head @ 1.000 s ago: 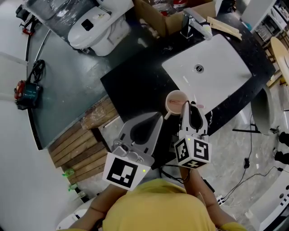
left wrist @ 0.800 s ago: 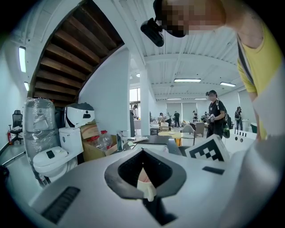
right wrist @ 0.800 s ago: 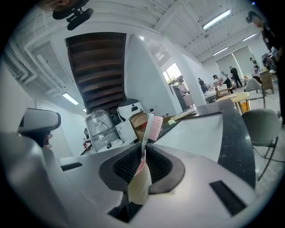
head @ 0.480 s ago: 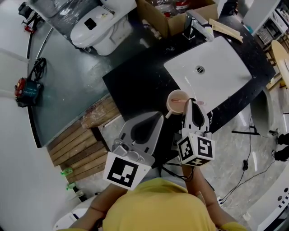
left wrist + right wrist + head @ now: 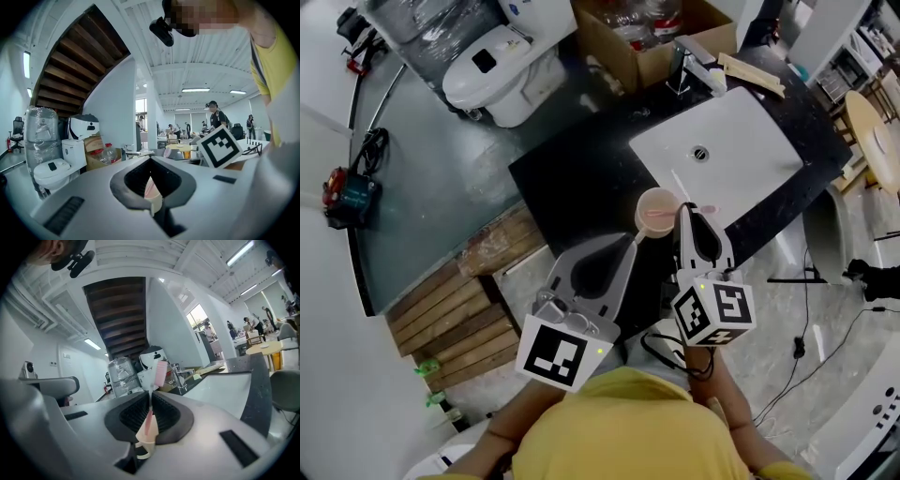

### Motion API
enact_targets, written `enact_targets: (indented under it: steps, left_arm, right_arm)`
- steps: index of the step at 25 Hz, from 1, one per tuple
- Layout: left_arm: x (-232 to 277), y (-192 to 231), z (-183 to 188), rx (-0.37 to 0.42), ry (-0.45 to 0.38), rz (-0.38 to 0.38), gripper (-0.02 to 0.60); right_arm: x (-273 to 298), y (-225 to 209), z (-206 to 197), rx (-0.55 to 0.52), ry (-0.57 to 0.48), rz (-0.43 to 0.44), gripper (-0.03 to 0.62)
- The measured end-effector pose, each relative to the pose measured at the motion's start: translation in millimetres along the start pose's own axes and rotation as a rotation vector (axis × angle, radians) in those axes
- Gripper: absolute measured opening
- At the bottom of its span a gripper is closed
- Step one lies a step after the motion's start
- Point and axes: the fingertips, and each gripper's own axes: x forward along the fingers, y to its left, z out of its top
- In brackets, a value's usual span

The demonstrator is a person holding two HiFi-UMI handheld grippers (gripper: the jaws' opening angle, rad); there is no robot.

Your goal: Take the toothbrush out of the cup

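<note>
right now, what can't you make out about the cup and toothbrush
Lower end of the toothbrush: right gripper view, hidden inside the cup.
Base of the cup: both gripper views, covered by each tool's body.
Where the right tool meets the toothbrush: head view, tips cover it.

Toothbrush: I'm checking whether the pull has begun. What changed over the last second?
Almost nothing. The right gripper keeps its jaws closed on the toothbrush, which still leans in the cup; only its marker end swung slightly to the right. The left gripper stays shut on the cup's handle. The head view itself shifted a little.
</note>
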Motion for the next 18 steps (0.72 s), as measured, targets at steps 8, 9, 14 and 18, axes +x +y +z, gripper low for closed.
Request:
enact_targets:
  steps: [8,9,14,18]
  left_arm:
    - [-11,-11,19,0.042,-0.06,-0.023,0.009]
    - [-13,-13,21,0.044,-0.069,-0.026,0.009]
    - [-20,-23,33,0.057,-0.1,-0.042,0.009]
    - [-26,-32,42,0.074,-0.115,-0.063,0.009]
  right_arm:
    - [-31,26,31,-0.219,-0.013,0.039,0.037]
    - [-36,29,35,-0.232,-0.015,0.047,0.037]
    - [-60,49,54,-0.296,-0.02,0.098,0.035]
    - [-78,61,67,-0.333,-0.028,0.111,0.037]
